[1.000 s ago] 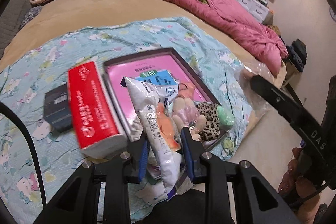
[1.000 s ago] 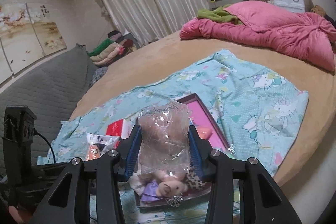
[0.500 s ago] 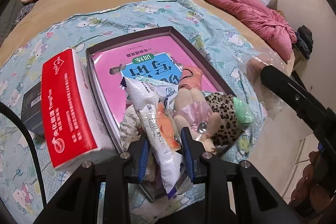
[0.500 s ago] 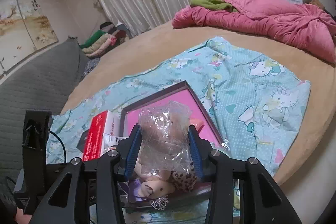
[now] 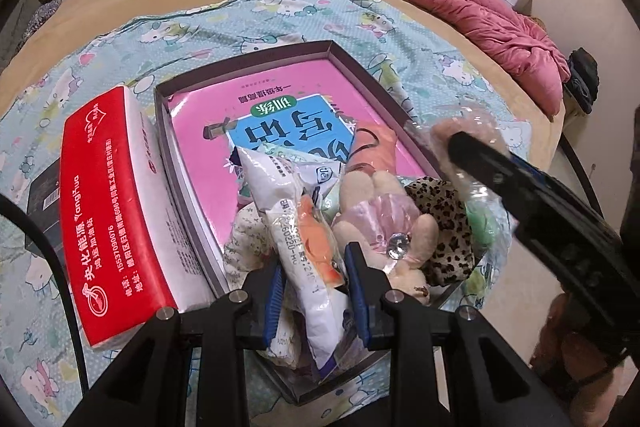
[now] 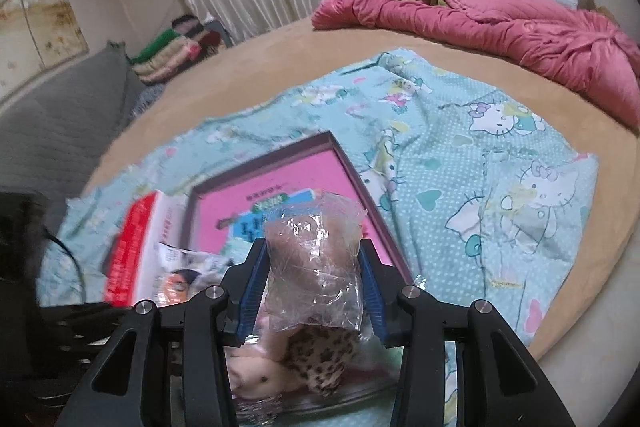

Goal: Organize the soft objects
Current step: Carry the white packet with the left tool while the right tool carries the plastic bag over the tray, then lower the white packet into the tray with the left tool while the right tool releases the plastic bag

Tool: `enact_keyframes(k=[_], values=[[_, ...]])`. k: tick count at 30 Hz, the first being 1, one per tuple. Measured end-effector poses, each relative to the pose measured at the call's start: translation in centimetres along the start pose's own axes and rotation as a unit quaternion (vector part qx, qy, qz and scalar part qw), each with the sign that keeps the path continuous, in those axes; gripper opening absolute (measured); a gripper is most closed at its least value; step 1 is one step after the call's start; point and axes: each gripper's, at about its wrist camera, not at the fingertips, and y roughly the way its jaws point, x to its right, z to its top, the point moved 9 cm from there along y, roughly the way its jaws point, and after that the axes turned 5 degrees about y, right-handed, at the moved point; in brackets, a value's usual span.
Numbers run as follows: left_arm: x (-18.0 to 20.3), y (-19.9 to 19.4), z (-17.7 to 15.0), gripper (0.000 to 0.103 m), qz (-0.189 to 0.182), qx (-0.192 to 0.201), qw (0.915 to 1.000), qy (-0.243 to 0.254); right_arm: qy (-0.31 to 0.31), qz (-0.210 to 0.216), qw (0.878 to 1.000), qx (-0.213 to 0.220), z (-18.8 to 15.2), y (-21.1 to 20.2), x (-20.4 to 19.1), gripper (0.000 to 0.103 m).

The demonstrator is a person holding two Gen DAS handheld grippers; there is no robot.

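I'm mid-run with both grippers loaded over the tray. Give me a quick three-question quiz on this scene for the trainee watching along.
1. True or false: the left gripper is empty.
2. What is pinched in the right gripper? A) a red tissue pack B) a clear plastic bag with something brownish inside C) a book
3. On which side of the shallow tray does the red tissue pack lie in the left wrist view?

Key
1. False: it is shut on a white printed packet.
2. B: the clear plastic bag sits between the blue pads, above the leopard-print plush in the tray.
3. On the left, against the tray's outer wall.
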Motion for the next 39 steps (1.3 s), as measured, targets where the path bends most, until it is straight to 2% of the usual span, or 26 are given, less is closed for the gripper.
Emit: enact_keyframes(k=[10,16,19,33,39], values=[[-0.5,0.6,-0.1,0.03,-0.006,-0.002,0.9999,-0.008,0.004,-0.019,0.999,-0.032,-1.0,3.2,0.9,0.047],[-0.7,0.6,0.1,0.03,-0.009,0.001,0.9999,-0.012,0.006,-0.02,0.999,-0.03,-1.0,3.3,0.9,0.047],[-0.7,0.3,0.3,0.03,-0.011,0.011,0.9998,-0.012,0.006,-0.008,1.0,-0.007,-0.2,2.2,0.7,0.047],[-1.2,1.5,1.0,0.03,-0.012,-0.001,0.9998,-0.018,0.01,-0.026,0.998,-0.052,-1.1,4.7,1.5,0.048],[-1.4,2.0,1.0,0.03,-0.016,-0.003,0.9995,-0.028,0.022,-0.023,0.998,-0.053,-1.3,5.0,2.0,0.049]])
